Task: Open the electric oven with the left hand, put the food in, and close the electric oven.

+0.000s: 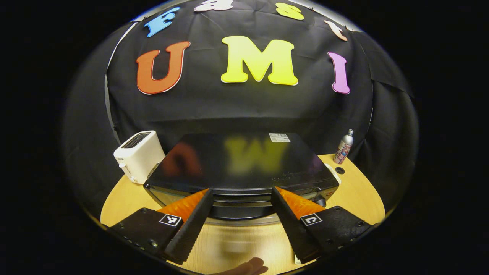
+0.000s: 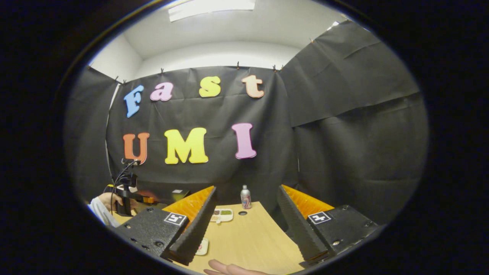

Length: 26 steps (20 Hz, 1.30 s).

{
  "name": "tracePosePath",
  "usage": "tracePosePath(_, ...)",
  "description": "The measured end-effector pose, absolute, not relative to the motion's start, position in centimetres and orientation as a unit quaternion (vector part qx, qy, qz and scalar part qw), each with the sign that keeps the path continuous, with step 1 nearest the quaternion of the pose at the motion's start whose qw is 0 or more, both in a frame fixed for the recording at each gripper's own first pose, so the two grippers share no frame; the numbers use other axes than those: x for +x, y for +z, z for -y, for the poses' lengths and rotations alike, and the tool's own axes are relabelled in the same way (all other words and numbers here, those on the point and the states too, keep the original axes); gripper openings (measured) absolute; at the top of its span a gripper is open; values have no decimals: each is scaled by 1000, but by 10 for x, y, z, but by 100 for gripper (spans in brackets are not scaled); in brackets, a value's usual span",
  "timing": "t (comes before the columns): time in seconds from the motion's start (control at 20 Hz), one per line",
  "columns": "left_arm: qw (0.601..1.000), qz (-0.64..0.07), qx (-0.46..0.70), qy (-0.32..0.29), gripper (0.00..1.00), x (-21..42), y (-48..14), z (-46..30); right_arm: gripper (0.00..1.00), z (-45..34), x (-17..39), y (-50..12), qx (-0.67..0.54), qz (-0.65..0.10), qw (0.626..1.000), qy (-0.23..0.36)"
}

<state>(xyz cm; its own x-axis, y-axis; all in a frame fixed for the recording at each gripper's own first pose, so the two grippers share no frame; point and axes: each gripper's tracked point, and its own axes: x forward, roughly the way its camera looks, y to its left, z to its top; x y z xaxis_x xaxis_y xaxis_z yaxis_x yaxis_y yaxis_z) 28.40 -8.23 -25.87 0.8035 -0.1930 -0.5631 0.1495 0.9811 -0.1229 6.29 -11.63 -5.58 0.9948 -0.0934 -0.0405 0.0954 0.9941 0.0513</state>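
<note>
Here the left gripper (image 1: 241, 193), in the left gripper view, hangs with its fingers spread wide and nothing between them, pointing down over the front top edge of the electric oven (image 1: 240, 160). The oven is a dark, glossy box standing on the wooden table (image 1: 359, 191); from this angle its door and handle lie below the top edge and cannot be made out, so whether the door is ajar cannot be told, though the task reads as at its opening step. A white toaster (image 1: 138, 154) stands just beside the oven's left flank, and a small bottle (image 1: 344, 146) stands near its right rear corner.

In the right gripper view, the right gripper (image 2: 246, 193) is likewise parted and empty, raised above the table. A divided tray of food (image 2: 221, 215) lies ahead of it, with the bottle (image 2: 245, 197) beyond. At far left a hand (image 2: 109, 200) holds the other gripper over the oven.

Risks, as judged: the approach is from above, so the fingers may close on the casing's lip and slip off the glossy top instead of seizing the handle. A pull that lifts instead of swinging the door could drag the oven toward the table's front edge. A door that drops forward needs the bare strip of table in front of it; that strip looks narrow. To the oven's left the toaster leaves little sideways room. Open space lies on the right, where the table is mostly bare between tray and edge.
</note>
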Motion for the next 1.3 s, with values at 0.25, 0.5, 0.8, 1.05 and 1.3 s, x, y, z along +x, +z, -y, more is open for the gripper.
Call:
tracePosePath(0.25, 949, -301, -2, -92, 96, 255, -261, 78, 96, 99, 48, -48, 29, -22, 999, -25)
tracePosePath(0.5, 948, -306, -14, -88, 96, 222, -269, 77, 96, 81, 37, -41, 33, -20, 999, -8)
tracePosePath(0.8, 944, -317, -27, -93, 96, 182, -291, 75, 96, 75, 28, -38, 27, -20, 999, -5)
tracePosePath(1.05, 938, -332, -22, -97, 95, 153, -317, 74, 96, 69, 21, -40, 27, -27, 999, 4)
tracePosePath(1.3, 931, -350, -26, -97, 96, 135, -342, 75, 96, 65, 14, -40, 25, -26, 999, 7)
